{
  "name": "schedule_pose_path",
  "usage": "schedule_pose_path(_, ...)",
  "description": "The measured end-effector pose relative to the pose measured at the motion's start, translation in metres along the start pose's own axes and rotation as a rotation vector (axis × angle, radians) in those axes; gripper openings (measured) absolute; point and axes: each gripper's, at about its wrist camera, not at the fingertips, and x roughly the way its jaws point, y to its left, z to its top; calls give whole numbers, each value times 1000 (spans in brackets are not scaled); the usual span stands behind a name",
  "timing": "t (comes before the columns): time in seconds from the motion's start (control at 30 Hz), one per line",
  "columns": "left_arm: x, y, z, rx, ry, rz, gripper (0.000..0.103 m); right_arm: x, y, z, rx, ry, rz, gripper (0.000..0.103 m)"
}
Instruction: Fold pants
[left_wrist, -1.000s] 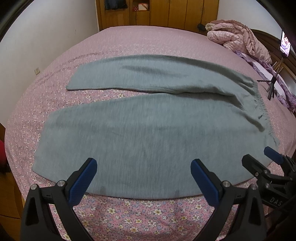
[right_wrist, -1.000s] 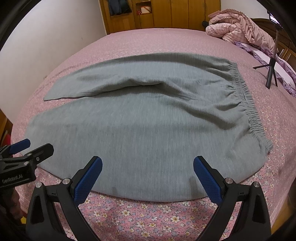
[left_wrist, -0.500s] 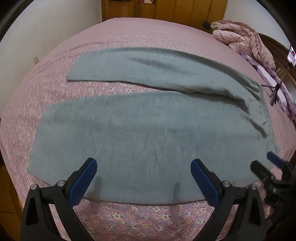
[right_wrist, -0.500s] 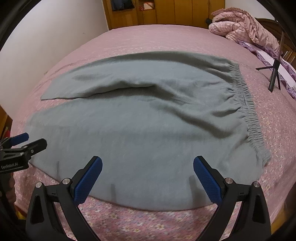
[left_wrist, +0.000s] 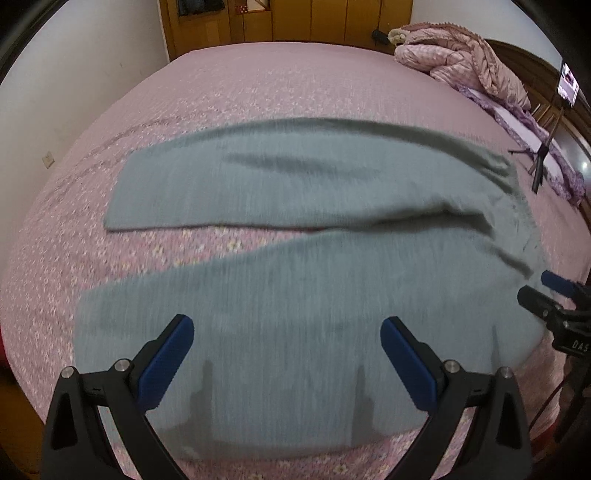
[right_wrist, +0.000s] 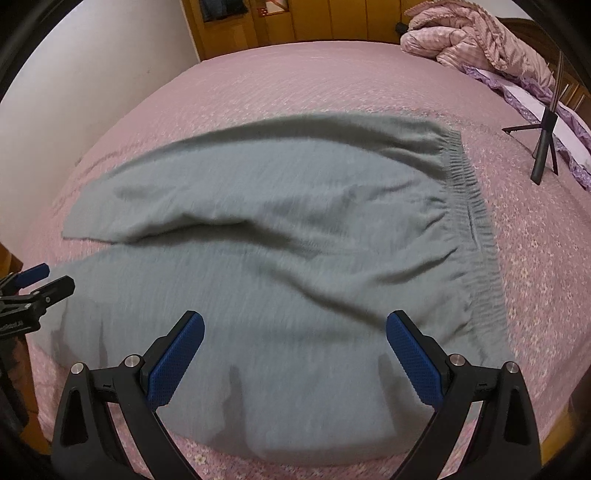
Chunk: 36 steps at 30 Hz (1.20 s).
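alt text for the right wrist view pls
Grey pants lie spread flat on a pink floral bedspread, elastic waistband to the right. The open right gripper hovers over the near leg, holding nothing.

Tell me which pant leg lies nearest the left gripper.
The near leg, directly under the open left gripper; the far leg lies beyond a strip of pink bedspread.

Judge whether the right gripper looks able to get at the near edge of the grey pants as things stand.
Probably yes. The right gripper hangs open right above the near edge of the grey pants, jaws wide and empty, with nothing lying between them and the cloth.
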Motion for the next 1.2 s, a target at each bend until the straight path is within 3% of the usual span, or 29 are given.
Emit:
schedule_pose_path(0.53, 14, 13, 88, 60, -33, 12, 103, 10, -47, 66, -24, 1, -76, 101)
schedule_pose_path(0.93, 55, 13, 152, 151, -21, 30, 103, 42, -62, 119, -140, 53, -131, 101)
schedule_pose_path(1.2, 103, 20, 193, 241, 61, -16, 103, 68, -66, 161, -198, 60, -119, 101)
